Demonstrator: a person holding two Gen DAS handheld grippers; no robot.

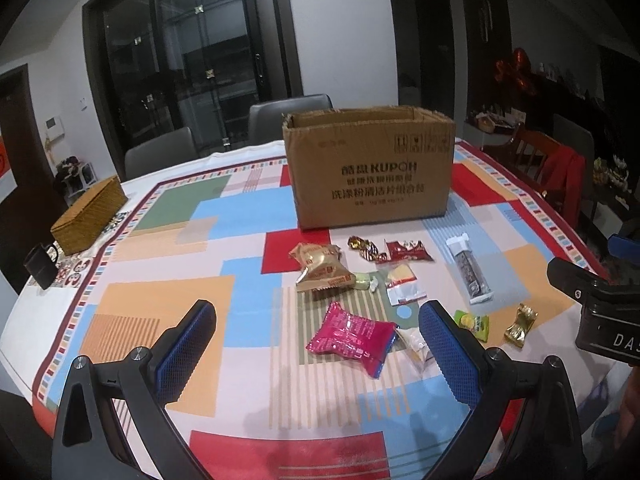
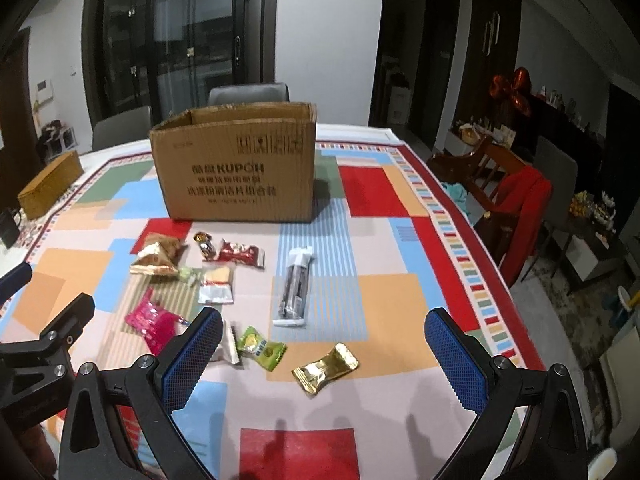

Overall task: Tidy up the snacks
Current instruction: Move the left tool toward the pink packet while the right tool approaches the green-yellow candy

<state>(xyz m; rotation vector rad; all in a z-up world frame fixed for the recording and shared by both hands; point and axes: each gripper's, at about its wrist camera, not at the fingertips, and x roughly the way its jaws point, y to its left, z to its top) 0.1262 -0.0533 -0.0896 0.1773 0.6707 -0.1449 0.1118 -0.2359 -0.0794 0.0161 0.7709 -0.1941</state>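
While both tools are being held above the near edge of the tabletop (image 1: 168, 216), nothing is being gripped: the left gripper (image 1: 316, 344) is being kept spread wide over the pink packet (image 1: 352, 338), and the right gripper (image 2: 324, 354) is likewise being kept wide, with the gold candy (image 2: 325, 368) and the green candy (image 2: 261, 348) lying on the cloth between its fingers. The task is being judged as barely started, since every visible snack is lying loose on the tablecloth and the inside of the cardboard box (image 1: 370, 168) is hidden from both views. The box is standing upright, top flaps open, toward the far edge of the tabletop, slightly dented at the rim. The snacks are being seen scattered in front of it, mid-table to near edge: two tan crinkled packets (image 1: 322, 266) overlapping, a brown-gold twisted candy (image 1: 364, 247), a red packet (image 1: 408, 251), a clear packet with a yellow wafer (image 1: 402, 282), a long clear bar pack (image 1: 470, 270) lying apart toward the right edge, and a clear wrapper (image 1: 414, 346) touching the pink packet. All are small, light, glossy film packs, probably slippery. A wicker box (image 1: 90, 216) and a dark mug (image 1: 40, 264) are sitting at the left edge.
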